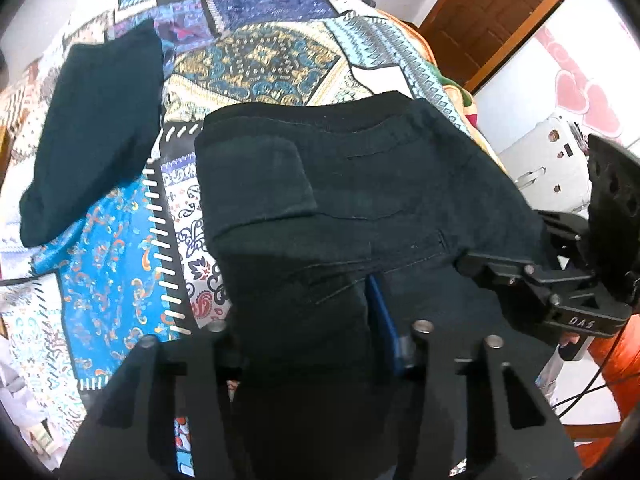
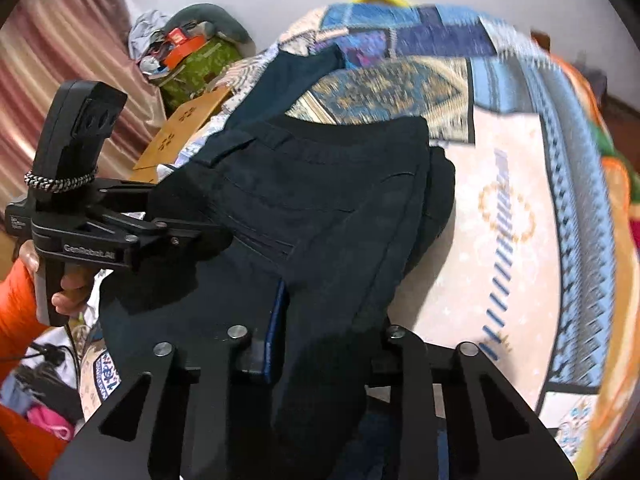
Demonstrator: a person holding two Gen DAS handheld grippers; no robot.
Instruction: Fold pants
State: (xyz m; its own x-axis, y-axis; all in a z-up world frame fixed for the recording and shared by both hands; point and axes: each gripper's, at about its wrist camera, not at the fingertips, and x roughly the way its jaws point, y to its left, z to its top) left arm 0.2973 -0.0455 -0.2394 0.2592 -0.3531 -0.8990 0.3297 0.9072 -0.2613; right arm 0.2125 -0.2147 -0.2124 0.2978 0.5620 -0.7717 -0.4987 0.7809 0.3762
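Over on the left of the bed (image 1: 280,60), a second dark garment (image 1: 96,132) lies flat on the patchwork quilt (image 2: 520,208), well apart from the pair being worked. Next along, the left hand-held gripper (image 1: 320,344) is clenched on a bunched edge of the black pants (image 1: 360,184), cloth pinched between its blue-padded fingers (image 1: 384,328). The pants lie across the middle of the bed with the waistband at the far end, already doubled over (a pocket flap shows near the left edge), and their near edge is lifted into both tools. To the right, the right hand-held gripper (image 2: 316,344) is likewise closed on the near fabric, its blue pad pressed against the cloth. In the left wrist view this same tool comes in from the right, its tips on the pants' right edge.
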